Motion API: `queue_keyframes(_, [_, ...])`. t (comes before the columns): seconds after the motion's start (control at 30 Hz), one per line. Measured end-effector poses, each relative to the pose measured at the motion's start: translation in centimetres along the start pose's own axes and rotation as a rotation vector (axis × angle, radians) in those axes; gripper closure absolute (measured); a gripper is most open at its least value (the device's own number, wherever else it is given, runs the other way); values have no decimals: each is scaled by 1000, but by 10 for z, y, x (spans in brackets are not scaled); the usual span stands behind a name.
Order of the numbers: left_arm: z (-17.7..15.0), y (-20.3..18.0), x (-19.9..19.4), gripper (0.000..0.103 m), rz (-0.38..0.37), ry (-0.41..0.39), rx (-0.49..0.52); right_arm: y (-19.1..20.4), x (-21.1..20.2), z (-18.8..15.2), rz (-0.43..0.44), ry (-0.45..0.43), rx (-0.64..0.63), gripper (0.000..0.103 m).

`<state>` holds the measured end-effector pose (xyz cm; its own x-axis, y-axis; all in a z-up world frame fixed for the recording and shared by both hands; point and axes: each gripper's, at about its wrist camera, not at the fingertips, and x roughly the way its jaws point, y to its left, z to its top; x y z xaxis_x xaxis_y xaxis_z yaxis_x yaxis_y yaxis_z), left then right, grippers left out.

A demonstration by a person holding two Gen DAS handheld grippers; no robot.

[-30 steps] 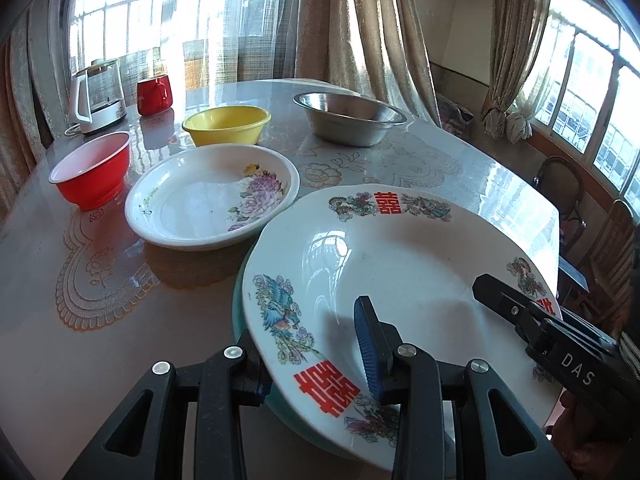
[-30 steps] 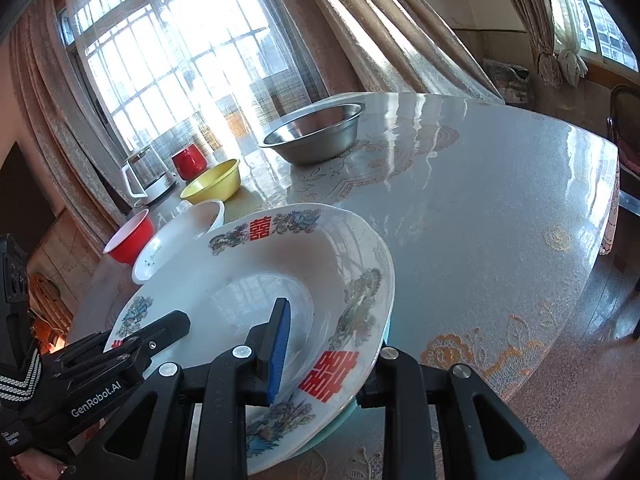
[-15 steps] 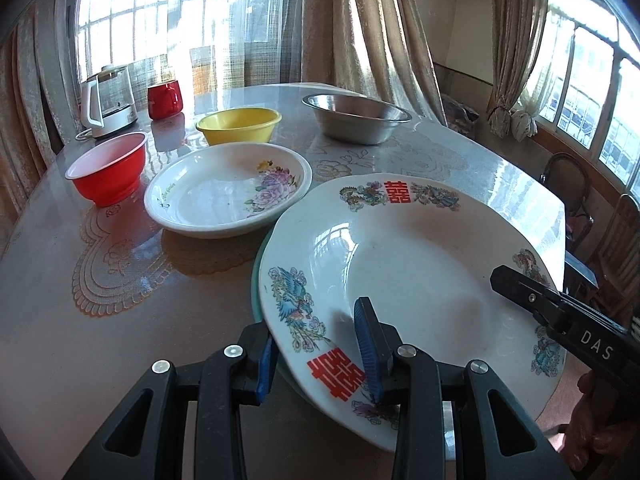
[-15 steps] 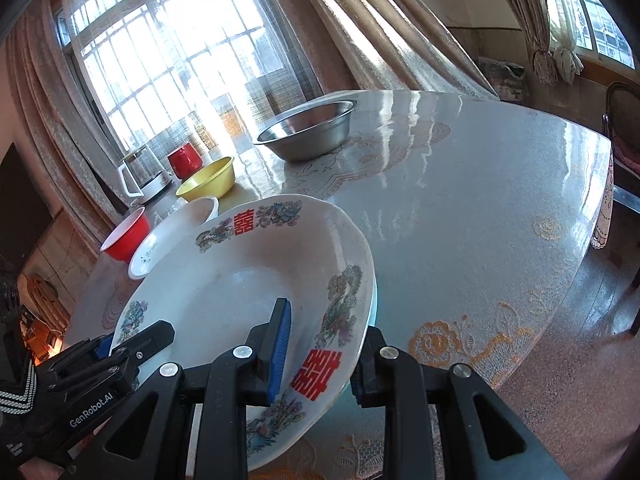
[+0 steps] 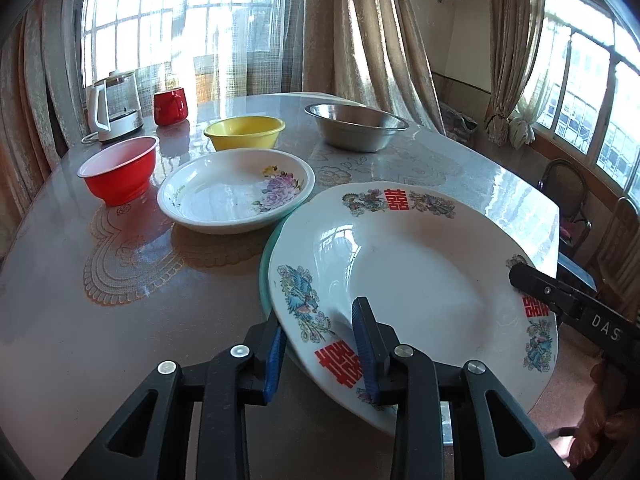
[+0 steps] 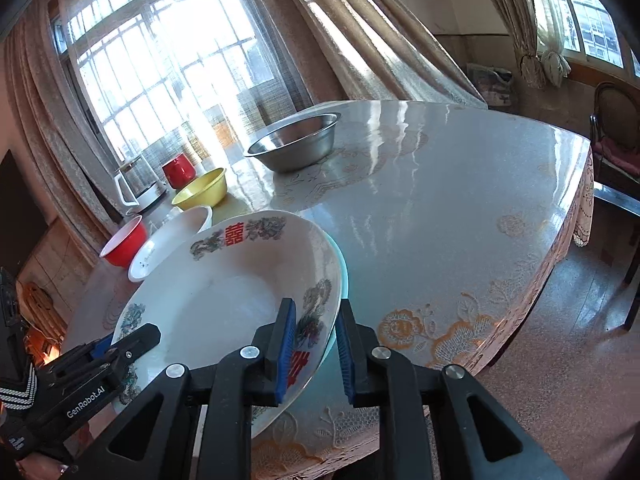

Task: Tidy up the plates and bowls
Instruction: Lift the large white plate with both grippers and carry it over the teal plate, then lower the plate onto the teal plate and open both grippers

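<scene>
A large white plate with red characters and bird patterns hangs tilted over the near part of the table, and a teal edge shows under it. My left gripper bites its near rim, one blue pad on top and one below, jaws closing. In the right wrist view the same plate has its right rim between the pads of my right gripper, whose jaws are also closing. The left gripper shows there at the plate's lower left rim.
Beyond the plate lies a white dish with purple flowers. Around it stand a red bowl, a yellow bowl and a steel bowl. A red mug and a kettle stand by the window. Chairs stand past the table's right edge.
Both pairs of jaws have narrowed on the plate's rim. In the left wrist view the plate has slid right, so the left blue pad now shows beneath its edge.
</scene>
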<state>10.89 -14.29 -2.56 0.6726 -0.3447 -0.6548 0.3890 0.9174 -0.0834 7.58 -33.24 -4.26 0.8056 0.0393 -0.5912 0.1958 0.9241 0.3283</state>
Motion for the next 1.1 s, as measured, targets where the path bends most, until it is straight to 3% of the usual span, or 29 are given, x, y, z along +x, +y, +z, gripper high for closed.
queue_keyframes(0.37, [5,-2,9,64,-6,25,13,0,8,6,-39,-13,1,83])
queue_keyframes(0.5, [4,2,-7,41,6,-12,11,1,3,4,-20,-14,1,73])
queue_keyframes(0.63, [8,19,-24,31,-9,-42,-31,3,-11,5,-18,-69,-3,71])
queue_keyframes(0.7, [12,30,-27,24,14,-44,-61,2,-16,9,-13,-90,8,70])
queue_keyframes(0.87, [26,67,-22,22,74,-43,-157,10,-17,21,2,-83,0,67])
queue_keyframes(1.1, [46,114,20,23,213,31,-242,39,-4,46,-9,-38,-65,63])
